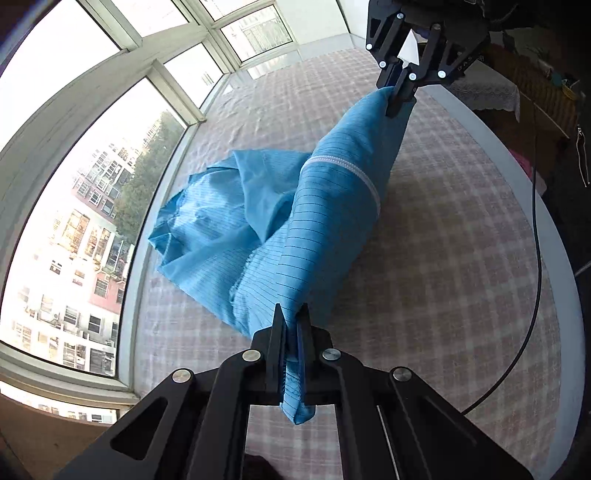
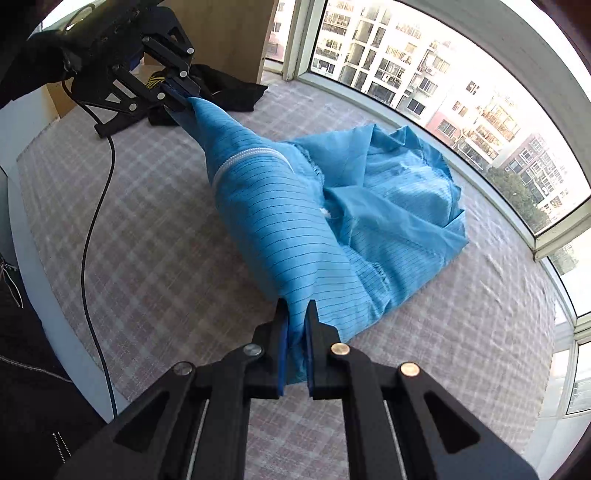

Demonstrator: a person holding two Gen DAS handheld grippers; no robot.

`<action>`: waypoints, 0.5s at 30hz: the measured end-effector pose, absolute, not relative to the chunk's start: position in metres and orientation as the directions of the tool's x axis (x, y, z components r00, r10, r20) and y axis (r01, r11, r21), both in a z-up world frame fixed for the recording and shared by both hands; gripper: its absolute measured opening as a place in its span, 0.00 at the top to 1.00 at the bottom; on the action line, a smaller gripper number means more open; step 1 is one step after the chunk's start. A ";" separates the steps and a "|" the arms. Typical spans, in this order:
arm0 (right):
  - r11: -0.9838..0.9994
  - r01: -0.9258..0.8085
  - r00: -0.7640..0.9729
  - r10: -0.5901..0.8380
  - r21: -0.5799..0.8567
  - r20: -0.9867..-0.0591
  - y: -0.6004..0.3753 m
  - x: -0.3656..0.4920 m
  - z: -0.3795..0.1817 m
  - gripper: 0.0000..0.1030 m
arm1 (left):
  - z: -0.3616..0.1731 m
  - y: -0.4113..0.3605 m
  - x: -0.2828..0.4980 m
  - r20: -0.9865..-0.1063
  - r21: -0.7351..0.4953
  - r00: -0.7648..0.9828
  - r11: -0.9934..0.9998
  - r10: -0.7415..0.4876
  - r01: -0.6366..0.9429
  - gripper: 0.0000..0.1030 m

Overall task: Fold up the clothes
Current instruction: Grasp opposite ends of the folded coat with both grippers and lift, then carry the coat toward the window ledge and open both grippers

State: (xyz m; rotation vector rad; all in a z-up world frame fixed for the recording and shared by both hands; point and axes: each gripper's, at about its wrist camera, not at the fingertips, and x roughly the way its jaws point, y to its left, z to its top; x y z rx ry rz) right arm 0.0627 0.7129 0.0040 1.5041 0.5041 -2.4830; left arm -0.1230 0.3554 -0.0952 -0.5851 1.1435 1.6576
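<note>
A blue pinstriped garment (image 1: 314, 221) with a white zipper (image 1: 347, 166) hangs stretched between both grippers, and its lower part rests bunched on the checked bed cover. My left gripper (image 1: 291, 317) is shut on one edge of the cloth, which pokes out behind its jaws. Far across in the left wrist view, the right gripper (image 1: 397, 99) pinches the other edge. In the right wrist view my right gripper (image 2: 295, 310) is shut on the blue garment (image 2: 295, 229), and the left gripper (image 2: 184, 98) grips the far corner.
A checked pink-and-white bed cover (image 1: 443, 258) spreads under everything. Large windows (image 1: 92, 184) run along one side. A black garment (image 2: 229, 92) lies at the bed's far end by a wooden cabinet (image 2: 229, 33). A black cable (image 2: 92, 221) trails across the bed.
</note>
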 end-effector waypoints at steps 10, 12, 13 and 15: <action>-0.953 0.192 -0.530 0.102 -0.236 -0.842 0.875 -0.097 0.019 0.93 | -0.073 0.473 -0.293 -0.724 0.550 -0.550 -0.134 0.416 -0.825 0.96; -0.963 0.171 -0.509 0.093 -0.207 -0.856 0.907 -0.125 0.003 0.93 | -0.084 0.495 -0.329 -0.734 0.540 -0.546 -0.140 0.405 -0.830 0.96; -0.971 0.156 -0.495 0.084 -0.183 -0.865 0.925 -0.137 -0.007 0.93 | -0.093 0.504 -0.347 -0.743 0.528 -0.538 -0.143 0.398 -0.837 0.96; -0.983 0.126 -0.473 0.061 -0.137 -0.879 0.957 -0.163 -0.027 0.93 | -0.116 0.518 -0.378 -0.758 0.516 -0.530 -0.150 0.380 -0.844 0.96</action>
